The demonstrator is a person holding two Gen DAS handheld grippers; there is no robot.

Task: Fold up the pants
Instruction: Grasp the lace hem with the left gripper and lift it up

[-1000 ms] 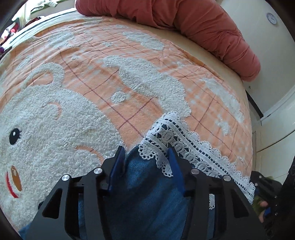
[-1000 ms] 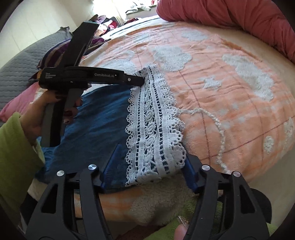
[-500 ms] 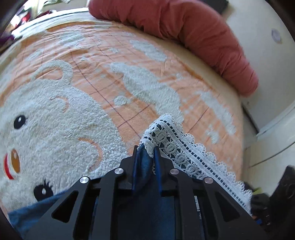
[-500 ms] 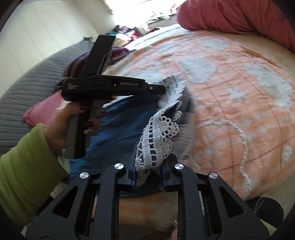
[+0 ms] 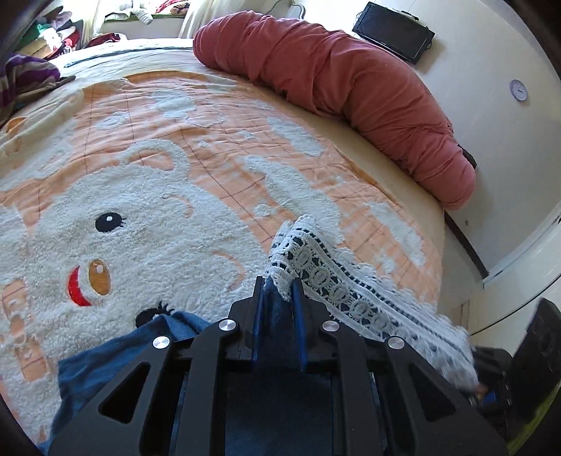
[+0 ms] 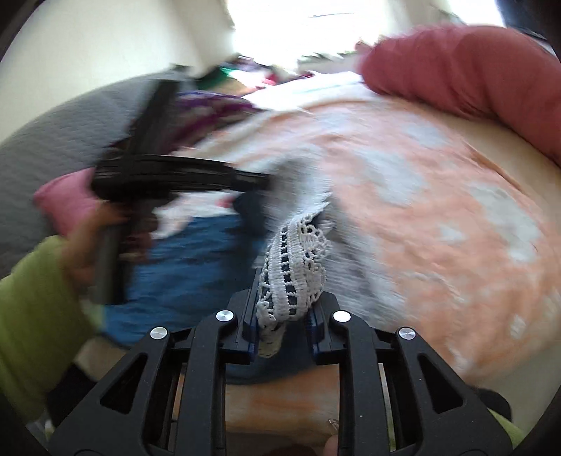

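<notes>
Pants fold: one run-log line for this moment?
stage: hem lifted | left gripper: shut on pants | right gripper: shut on lace hem | surface: blanket

Pants (image 5: 105, 361) lie at the near edge of a bed blanket (image 5: 175, 196); a long rolled duvet (image 5: 350, 87) lies along its far right side.

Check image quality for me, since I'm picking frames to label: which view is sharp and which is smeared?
Left wrist view: sharp, fisheye-curved, lace hem crisp. Right wrist view: motion-smeared bedspread and left gripper, window blown out, only nearby lace readable.
</notes>
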